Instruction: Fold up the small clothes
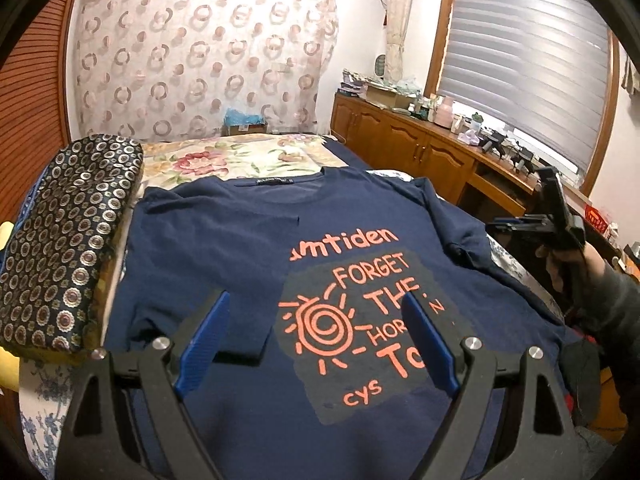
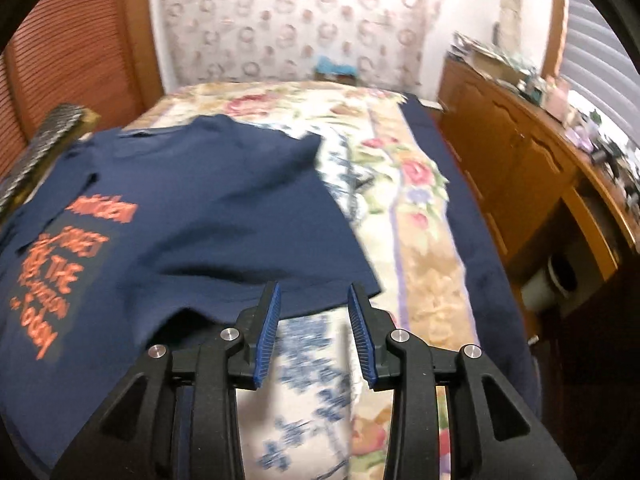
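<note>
The bed (image 2: 404, 216), w/ floral cover, carries a navy T-shirt (image 1: 224, 248) lying flat, print side up, collar toward the far end and hem toward the near edge, so its long axis runs near-to-far. A patterned cushion (image 1: 68, 248) sits along the bed's left edge, touching the shirt's left side. The shirt's left half looks already folded in; the right sleeve (image 2: 280, 160) is spread toward the bed's right edge. The right tool (image 2: 314, 334) hangs just off the shirt's right hem corner, jaws partly apart, nothing betw. them. The left tool (image 1: 316, 340) hovers over the print, jaws wide apart, empty. Judged: right tool is nearer the unfolded side; the cloth lies ahead and to its left.
</note>
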